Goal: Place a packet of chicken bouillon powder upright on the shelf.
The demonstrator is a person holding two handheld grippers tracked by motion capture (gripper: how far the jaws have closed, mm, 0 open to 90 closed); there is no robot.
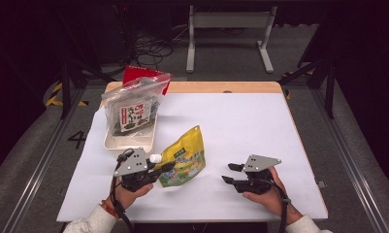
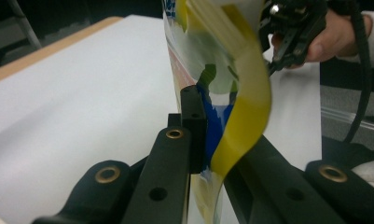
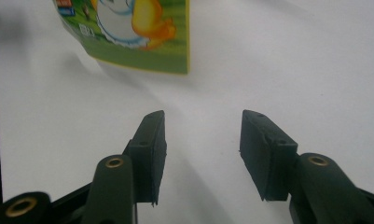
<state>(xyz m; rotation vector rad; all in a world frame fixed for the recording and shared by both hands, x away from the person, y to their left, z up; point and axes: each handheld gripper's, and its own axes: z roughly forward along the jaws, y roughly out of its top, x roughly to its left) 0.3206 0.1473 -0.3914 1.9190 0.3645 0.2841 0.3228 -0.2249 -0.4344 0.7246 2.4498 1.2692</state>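
A yellow and green spouted pouch (image 1: 185, 155) with a white cap (image 1: 155, 158) lies tilted near the table's front left. My left gripper (image 1: 164, 169) is shut on it near the capped end. In the left gripper view both jaws pinch the pouch (image 2: 243, 93) at my left gripper (image 2: 212, 128). My right gripper (image 1: 229, 173) stands open to the pouch's right, apart from it, jaws pointing at it. In the right gripper view my right gripper (image 3: 203, 149) has nothing between its fingers. There the pouch's (image 3: 128, 28) bottom edge casts a shadow on the white sheet.
A clear zip bag (image 1: 134, 109) holding a snack packet stands in a white tray (image 1: 129, 141) at the back left, with a red packet (image 1: 139, 73) behind it. The white sheet (image 1: 240, 126) covers the wooden table. A metal stand (image 1: 228, 22) is on the floor beyond.
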